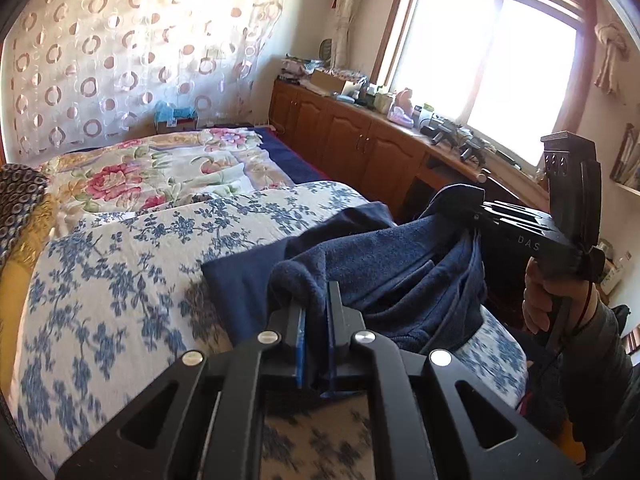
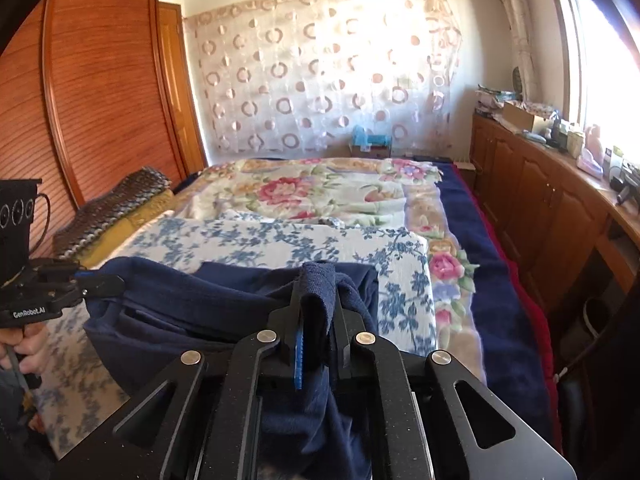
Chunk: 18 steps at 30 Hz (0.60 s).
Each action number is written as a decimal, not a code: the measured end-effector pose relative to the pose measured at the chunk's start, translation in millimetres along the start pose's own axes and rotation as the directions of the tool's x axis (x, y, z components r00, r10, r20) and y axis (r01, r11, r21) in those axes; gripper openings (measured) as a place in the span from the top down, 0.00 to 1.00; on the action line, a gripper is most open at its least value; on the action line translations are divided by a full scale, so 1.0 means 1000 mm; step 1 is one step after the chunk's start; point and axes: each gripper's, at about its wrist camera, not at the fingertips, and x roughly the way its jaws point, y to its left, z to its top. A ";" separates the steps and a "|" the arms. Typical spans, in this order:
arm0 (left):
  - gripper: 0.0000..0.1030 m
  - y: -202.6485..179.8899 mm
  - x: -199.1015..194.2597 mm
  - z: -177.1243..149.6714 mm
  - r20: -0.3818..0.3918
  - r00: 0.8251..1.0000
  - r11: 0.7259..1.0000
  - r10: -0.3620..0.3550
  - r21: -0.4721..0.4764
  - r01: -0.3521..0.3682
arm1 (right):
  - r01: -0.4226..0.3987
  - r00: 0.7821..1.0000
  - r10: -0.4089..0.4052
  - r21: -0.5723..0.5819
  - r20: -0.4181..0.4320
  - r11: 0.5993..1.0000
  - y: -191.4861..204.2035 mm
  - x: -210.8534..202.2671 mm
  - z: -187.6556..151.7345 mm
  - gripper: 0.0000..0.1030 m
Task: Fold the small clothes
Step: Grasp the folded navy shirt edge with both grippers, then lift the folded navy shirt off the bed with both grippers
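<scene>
Navy garment (image 1: 384,264) filled the lower centre of the left wrist view, a soft fleecy piece bunched over the blue-flowered cover (image 1: 120,280) of the bed, part of it lifted clear and part trailing flat toward mid-frame. At the bottom centre the left gripper (image 1: 316,300) was clenched on a rolled edge of the cloth, the fabric pinched between its blue-lined fingers. At the right of the frame the right gripper (image 1: 478,216), held by a hand (image 1: 538,296), gripped another edge, and the cloth sagged in a trough between the two holds. In the right wrist view the garment (image 2: 208,312) lay across the lower half, with the right gripper (image 2: 318,300) at bottom centre closed on a thick fold that stood up between its fingers, and the left gripper (image 2: 94,280) at the left edge clamped on the far corner. Which kind of garment it was could not be told from these folds. Doing the fold well, as I judged it, called for keeping both holds firm and level, drawing the edge taut enough to take out the sag, and carrying it evenly over the flat part so the corners met squarely. Uneven height or slack between the holds would likely leave a twisted, lumpy crease, since fleece this thick bunches readily. Letting go should wait until the cloth lay on the bed.
</scene>
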 end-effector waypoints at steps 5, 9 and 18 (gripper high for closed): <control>0.94 0.018 0.022 0.022 -0.007 1.000 0.999 -0.019 -0.036 0.019 | -0.012 1.000 0.012 0.005 -0.006 1.000 -0.019 0.030 0.019 0.95; 0.85 0.030 0.036 0.030 -0.037 0.999 0.999 0.009 -0.033 -0.010 | -0.015 0.997 0.015 0.001 -0.078 1.000 -0.028 0.067 0.027 0.95; 0.65 0.036 0.015 0.012 -0.049 0.998 0.999 0.040 0.029 -0.039 | 0.078 0.992 -0.079 -0.013 -0.098 0.997 -0.038 0.082 0.025 0.60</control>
